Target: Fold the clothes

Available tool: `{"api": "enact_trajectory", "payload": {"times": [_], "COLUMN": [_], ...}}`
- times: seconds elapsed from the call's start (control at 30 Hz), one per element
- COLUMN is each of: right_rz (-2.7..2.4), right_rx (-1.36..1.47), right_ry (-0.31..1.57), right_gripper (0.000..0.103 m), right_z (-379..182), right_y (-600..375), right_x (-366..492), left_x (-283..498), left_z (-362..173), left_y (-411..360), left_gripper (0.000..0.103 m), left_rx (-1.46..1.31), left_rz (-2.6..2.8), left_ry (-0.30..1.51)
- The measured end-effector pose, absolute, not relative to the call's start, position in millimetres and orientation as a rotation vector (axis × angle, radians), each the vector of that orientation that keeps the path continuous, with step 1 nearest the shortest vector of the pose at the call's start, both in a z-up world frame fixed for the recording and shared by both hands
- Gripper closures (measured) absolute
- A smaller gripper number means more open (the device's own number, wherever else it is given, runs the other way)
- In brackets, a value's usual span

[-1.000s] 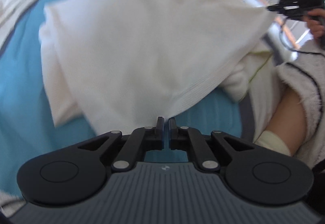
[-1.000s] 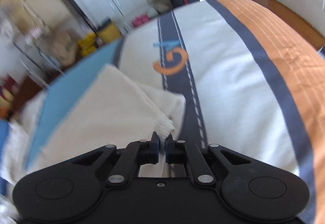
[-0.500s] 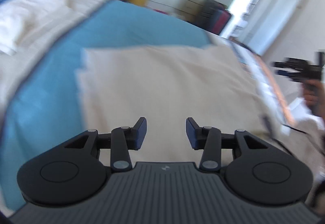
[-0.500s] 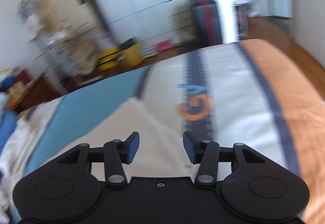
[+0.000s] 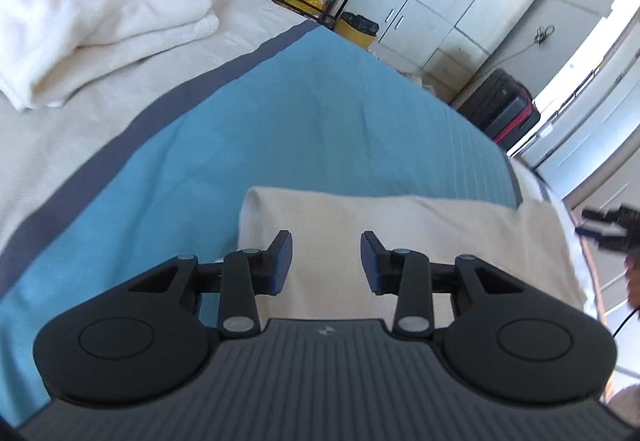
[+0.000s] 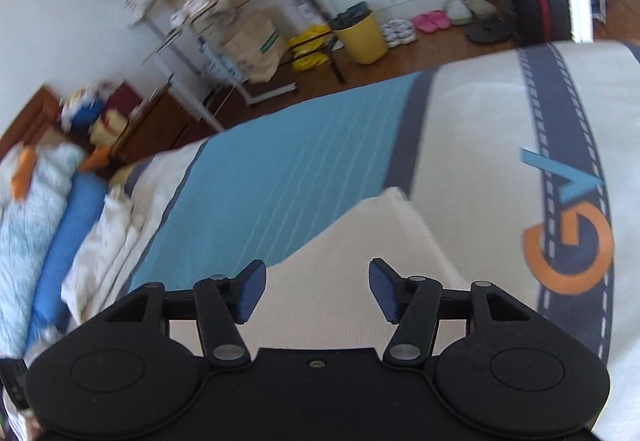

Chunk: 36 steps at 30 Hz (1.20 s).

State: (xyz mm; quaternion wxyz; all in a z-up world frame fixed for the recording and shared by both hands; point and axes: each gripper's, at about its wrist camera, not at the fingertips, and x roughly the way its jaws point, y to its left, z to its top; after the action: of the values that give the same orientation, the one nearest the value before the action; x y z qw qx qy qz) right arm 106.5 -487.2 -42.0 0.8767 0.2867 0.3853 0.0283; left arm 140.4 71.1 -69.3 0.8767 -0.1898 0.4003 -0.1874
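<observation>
A cream garment (image 5: 400, 225) lies folded flat on the blue band of the bedspread (image 5: 280, 121). My left gripper (image 5: 326, 241) hovers over its near left part, jaws apart and closing, with nothing between them. In the right wrist view the same garment (image 6: 360, 241) lies under my right gripper (image 6: 318, 269), whose jaws are opening and hold nothing. The right gripper (image 5: 612, 227) also shows at the right edge of the left wrist view, held in a hand, off the garment's far right side.
A folded white pile (image 5: 80, 21) sits on the bed at the upper left. Rolled blue and patterned bedding (image 6: 60, 221) lies along the bed's left end. Beyond the bed are a yellow bin (image 6: 362, 37), a black suitcase (image 5: 500, 109) and white cupboards.
Both grippers were shut on the garment's edge, holding it up. They let go, the garment dropped flat, and both drew back with jaws apart.
</observation>
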Motion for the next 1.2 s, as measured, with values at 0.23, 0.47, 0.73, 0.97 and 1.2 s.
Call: {"api": "enact_trajectory", "payload": {"times": [0.23, 0.47, 0.73, 0.97, 1.2], "right_rz": [-0.003, 0.321, 0.258, 0.311, 0.236], "right_rx": [0.676, 0.929, 0.864, 0.972, 0.814], "right_ry": [0.856, 0.868, 0.959, 0.906, 0.85], "right_gripper": [0.037, 0.037, 0.036, 0.035, 0.081], "right_z": [-77, -99, -121, -132, -131], "right_y": [-517, -527, -517, -502, -488], "right_x": [125, 139, 173, 216, 210], "left_x": [148, 147, 149, 156, 164], "left_z": [-90, -93, -95, -100, -102], "left_y": [61, 73, 66, 57, 65], "left_gripper": [0.067, 0.067, 0.067, 0.075, 0.075], "left_rx": [-0.384, -0.441, -0.401, -0.367, -0.479], "left_rz": [-0.37, -0.42, -0.473, -0.463, -0.409], "left_ry": [0.82, 0.799, 0.803, 0.8, 0.791]}}
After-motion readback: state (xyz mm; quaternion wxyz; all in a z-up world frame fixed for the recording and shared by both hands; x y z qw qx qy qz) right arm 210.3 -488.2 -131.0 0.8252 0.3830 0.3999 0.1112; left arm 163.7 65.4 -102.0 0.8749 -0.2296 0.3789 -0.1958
